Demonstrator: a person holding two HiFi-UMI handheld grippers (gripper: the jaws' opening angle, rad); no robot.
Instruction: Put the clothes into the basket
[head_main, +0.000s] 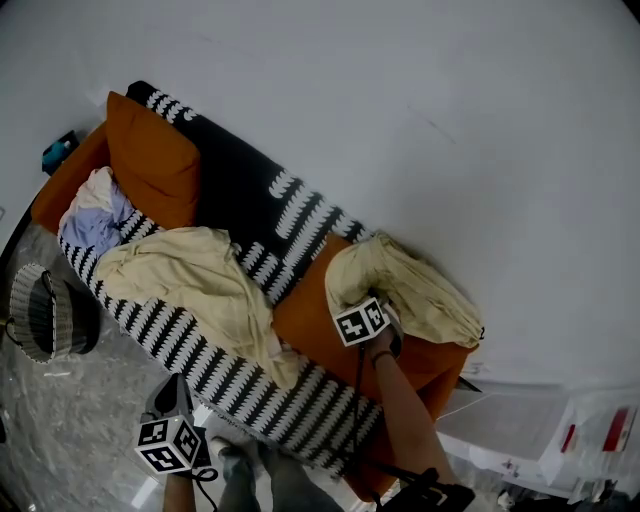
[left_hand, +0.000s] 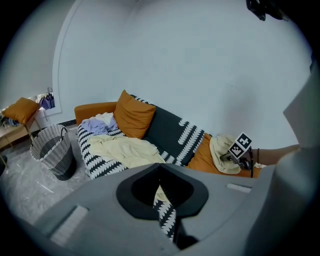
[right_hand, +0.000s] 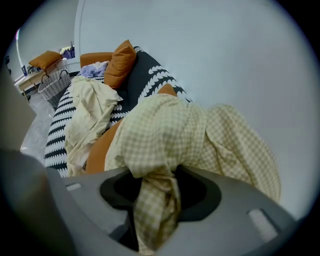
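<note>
Three lots of clothing lay on the sofa (head_main: 310, 325), and none was in the basket (head_main: 40, 310), which stood on the floor off the sofa's left end. At that end a lavender and white heap (head_main: 95, 215) sat against the orange cushion (head_main: 150, 160). Our left gripper (head_main: 175, 392) hung low in front of the seat, its jaws nearly together with only a slit between them and nothing in it. Just beyond it a cream garment (head_main: 190, 280) sprawled over the patterned cover (head_main: 225, 190). Well to the right, our right gripper (head_main: 385, 335) had its jaws closed on a bunched fold of the checked yellow garment (head_main: 430, 295), which was draped over the sofa's right end. Most of that cloth lay loose past the jaws.

We judged the step in hand to be the pick-up of that checked piece. To do it well we needed a firm bite on a thick fold, not a thin edge. The lift then had to be high enough that the trailing cloth cleared the sofa and did not drag the cream garment along. The basket was at the far end, so the carry would be long, and the idle left gripper could gather the hanging part.
</note>
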